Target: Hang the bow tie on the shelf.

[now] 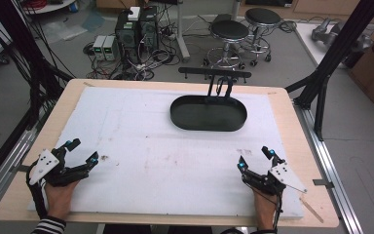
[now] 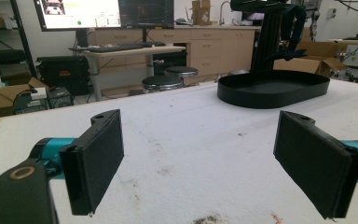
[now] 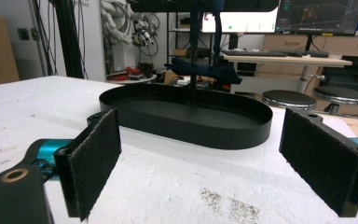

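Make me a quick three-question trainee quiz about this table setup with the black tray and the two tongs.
1. True or false: the left tongs are shut on something.
2. Where does the black oval tray sit on the white mat? A) near edge, by the hands B) far side, right of centre C) far left corner
3. Fill in: the tray looks ____ inside in the right gripper view.

Key:
1. False: the pads stand wide apart with nothing between them, and the right tongs stand the same way.
2. B
3. Empty: a black stand with dark blue fabric hanging on it rises at its far edge.
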Action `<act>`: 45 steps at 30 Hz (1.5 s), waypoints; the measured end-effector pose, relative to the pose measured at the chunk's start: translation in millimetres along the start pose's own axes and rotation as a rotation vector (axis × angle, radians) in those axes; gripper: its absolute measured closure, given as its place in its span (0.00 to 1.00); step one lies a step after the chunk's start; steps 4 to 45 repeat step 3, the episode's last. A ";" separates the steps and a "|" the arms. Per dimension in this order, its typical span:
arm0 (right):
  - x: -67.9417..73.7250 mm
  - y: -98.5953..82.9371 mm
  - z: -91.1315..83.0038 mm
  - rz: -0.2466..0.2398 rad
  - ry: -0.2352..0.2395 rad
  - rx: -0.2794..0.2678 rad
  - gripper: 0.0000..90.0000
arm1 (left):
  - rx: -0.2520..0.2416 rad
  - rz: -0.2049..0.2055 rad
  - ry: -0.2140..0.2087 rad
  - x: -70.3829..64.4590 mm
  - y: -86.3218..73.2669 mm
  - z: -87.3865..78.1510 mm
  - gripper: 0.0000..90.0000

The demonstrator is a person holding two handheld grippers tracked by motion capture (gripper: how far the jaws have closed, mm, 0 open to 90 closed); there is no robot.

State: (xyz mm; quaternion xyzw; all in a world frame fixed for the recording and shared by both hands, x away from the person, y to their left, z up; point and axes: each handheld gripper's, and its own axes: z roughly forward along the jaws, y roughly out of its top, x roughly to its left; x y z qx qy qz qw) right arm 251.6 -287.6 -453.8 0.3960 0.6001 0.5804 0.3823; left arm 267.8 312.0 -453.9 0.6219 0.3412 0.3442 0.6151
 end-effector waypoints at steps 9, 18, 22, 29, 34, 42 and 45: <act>-0.9 0.0 0.6 -0.006 0.001 -0.003 0.13 | -0.005 -0.005 0.000 0.6 -0.2 -0.3 0.18; -0.9 0.0 0.6 -0.006 0.001 -0.003 0.13 | -0.005 -0.005 0.000 0.6 -0.2 -0.3 0.18; -0.9 0.0 0.6 -0.006 0.001 -0.003 0.13 | -0.005 -0.005 0.000 0.6 -0.2 -0.3 0.18; -0.9 0.0 0.6 -0.006 0.001 -0.003 0.13 | -0.005 -0.005 0.000 0.6 -0.2 -0.3 0.18; -0.9 0.0 0.6 -0.006 0.001 -0.003 0.13 | -0.005 -0.005 0.000 0.6 -0.2 -0.3 0.18; -0.9 0.0 0.6 -0.006 0.001 -0.003 0.13 | -0.005 -0.005 0.000 0.6 -0.2 -0.3 0.18; -0.9 0.0 0.6 -0.006 0.001 -0.003 0.13 | -0.005 -0.005 0.000 0.6 -0.2 -0.3 0.18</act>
